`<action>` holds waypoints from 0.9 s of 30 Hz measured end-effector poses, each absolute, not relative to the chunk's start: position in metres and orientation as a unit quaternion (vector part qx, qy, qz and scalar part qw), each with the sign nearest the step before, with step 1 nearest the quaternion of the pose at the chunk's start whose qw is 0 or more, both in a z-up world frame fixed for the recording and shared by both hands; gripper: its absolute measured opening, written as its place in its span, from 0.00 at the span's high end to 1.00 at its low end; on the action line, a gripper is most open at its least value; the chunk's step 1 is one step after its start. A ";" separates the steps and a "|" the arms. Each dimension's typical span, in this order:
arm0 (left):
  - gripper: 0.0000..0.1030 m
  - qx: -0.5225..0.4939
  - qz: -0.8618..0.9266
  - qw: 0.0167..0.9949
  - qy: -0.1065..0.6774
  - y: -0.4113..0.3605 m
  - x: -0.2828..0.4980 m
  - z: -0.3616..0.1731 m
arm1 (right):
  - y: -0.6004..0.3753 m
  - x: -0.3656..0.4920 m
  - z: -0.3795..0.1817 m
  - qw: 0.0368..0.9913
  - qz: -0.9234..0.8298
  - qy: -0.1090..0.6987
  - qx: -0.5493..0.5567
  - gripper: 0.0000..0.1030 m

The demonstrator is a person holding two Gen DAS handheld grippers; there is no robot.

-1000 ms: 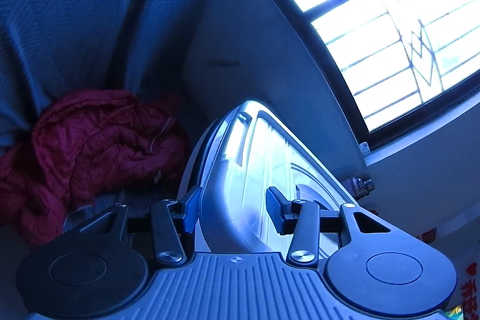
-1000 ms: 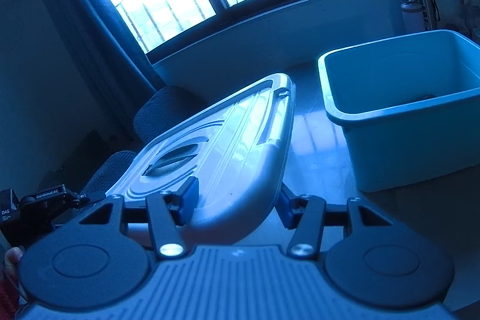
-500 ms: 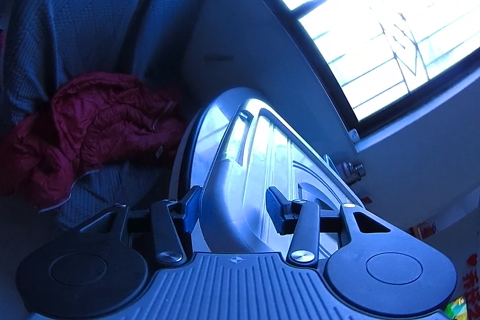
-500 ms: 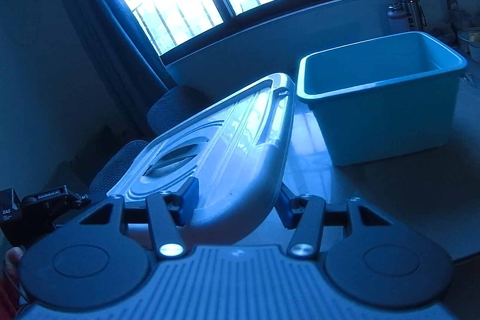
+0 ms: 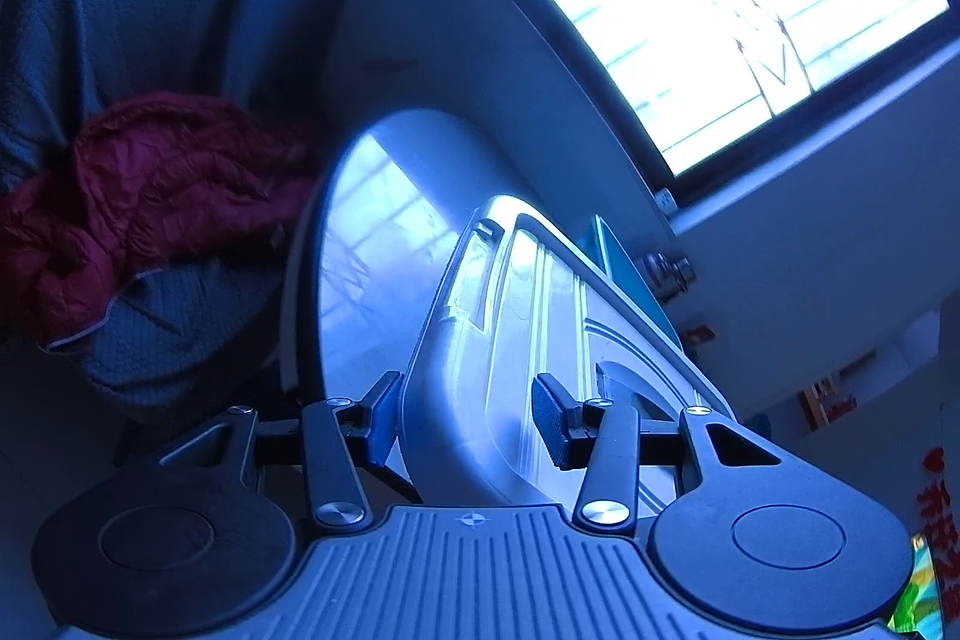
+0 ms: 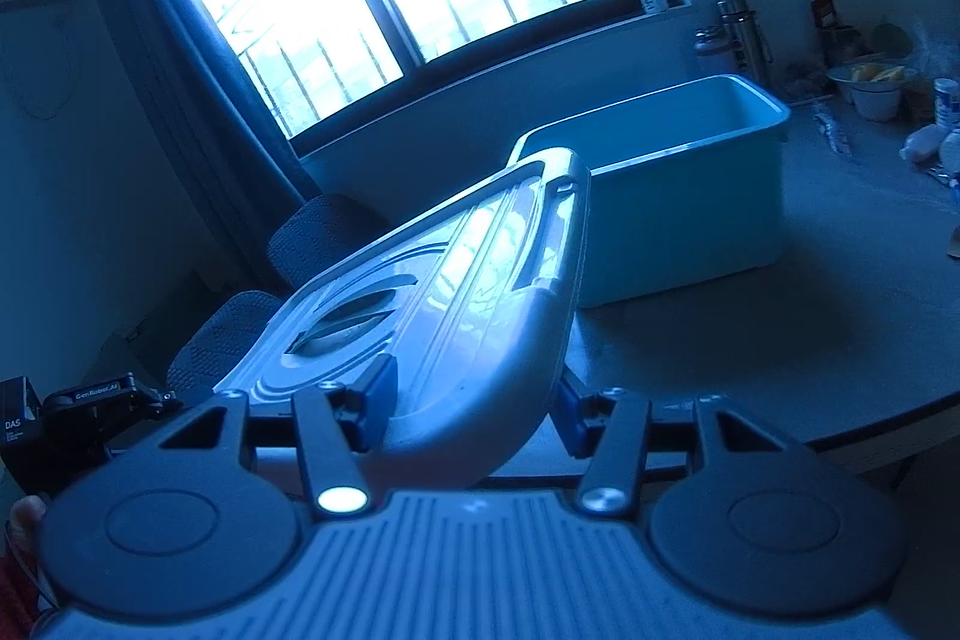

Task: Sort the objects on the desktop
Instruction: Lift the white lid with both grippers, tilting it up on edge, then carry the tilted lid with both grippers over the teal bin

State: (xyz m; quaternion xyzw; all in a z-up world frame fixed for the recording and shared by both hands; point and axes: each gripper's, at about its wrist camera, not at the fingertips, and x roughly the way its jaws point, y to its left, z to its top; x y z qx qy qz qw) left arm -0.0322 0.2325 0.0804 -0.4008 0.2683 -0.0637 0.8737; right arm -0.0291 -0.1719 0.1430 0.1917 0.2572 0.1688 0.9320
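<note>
One grey lid [image 6: 456, 304], tilted, held above the counter [image 6: 750, 340] near its edge by two grippers. Left gripper [image 5: 468, 424]: jaws partly closed, one pad either side of the lid's rim. Right gripper [image 6: 474, 409]: jaws likewise set on the opposite rim, gripping it. One teal bin [image 6: 678, 196] stands open on the counter just behind the lid's far end. Two flasks [image 6: 741, 34] and one bowl [image 6: 870, 79] sit toward the far edge. Two chairs [image 5: 180, 40] beside the counter; one red jacket [image 5: 150, 196] lies on them.
</note>
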 end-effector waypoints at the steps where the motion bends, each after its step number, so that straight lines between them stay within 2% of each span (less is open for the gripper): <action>1: 0.54 -0.399 -0.067 0.874 0.270 0.227 -0.031 0.081 | -0.176 -0.033 0.143 0.933 0.166 0.256 0.193 0.47; 14: 0.54 -0.375 -0.108 0.875 0.286 0.162 -0.010 0.090 | -0.237 -0.048 0.139 0.939 0.124 0.235 0.219 0.47; 27: 0.54 -0.358 -0.133 0.876 0.295 0.159 0.009 0.110 | -0.241 -0.050 0.138 0.937 0.099 0.229 0.243 0.47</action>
